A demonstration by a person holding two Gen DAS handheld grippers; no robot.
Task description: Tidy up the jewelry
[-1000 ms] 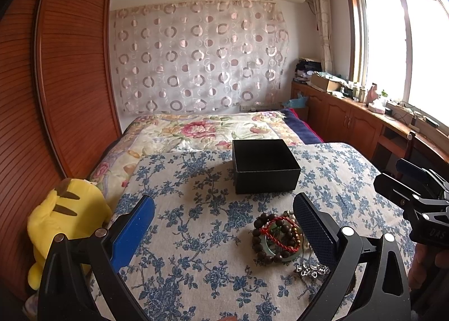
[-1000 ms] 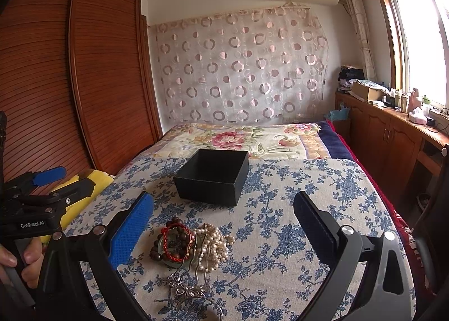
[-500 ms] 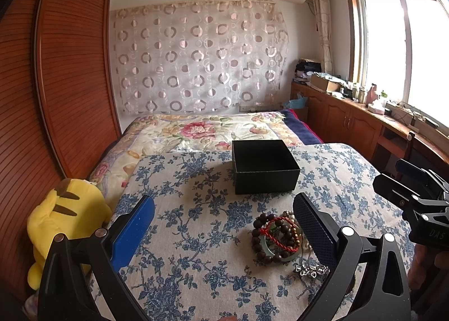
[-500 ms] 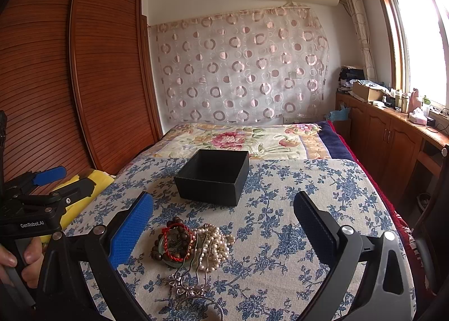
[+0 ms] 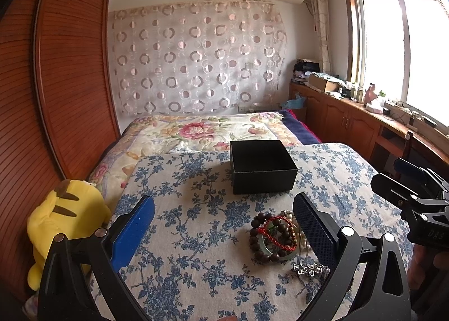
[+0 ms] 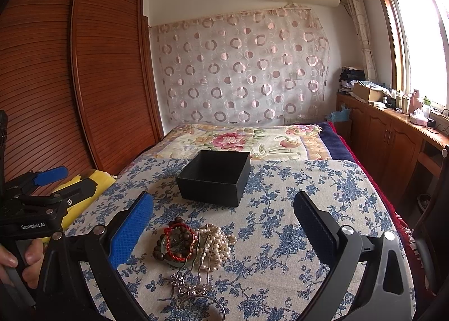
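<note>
A heap of jewelry lies on the blue-flowered cloth: a dark wooden bead bracelet point(image 5: 259, 232) point(image 6: 179, 239) with a red cord, a pearl strand point(image 6: 217, 242) and a silver hairpin point(image 6: 188, 284). Behind it stands an open black box point(image 5: 262, 165) point(image 6: 214, 176), which looks bare inside. My left gripper point(image 5: 224, 218) is open above the cloth, the heap just inside its right finger. My right gripper point(image 6: 223, 215) is open too, the heap lying low between its fingers towards the left one. Neither holds anything.
The flowered cloth point(image 5: 182, 208) covers a flat surface at the foot of a bed with a floral quilt point(image 5: 196, 130). A yellow plush toy point(image 5: 64, 214) sits at the left edge beside a wooden wardrobe point(image 6: 84, 82). Wooden cabinets point(image 6: 387, 135) run under the window on the right.
</note>
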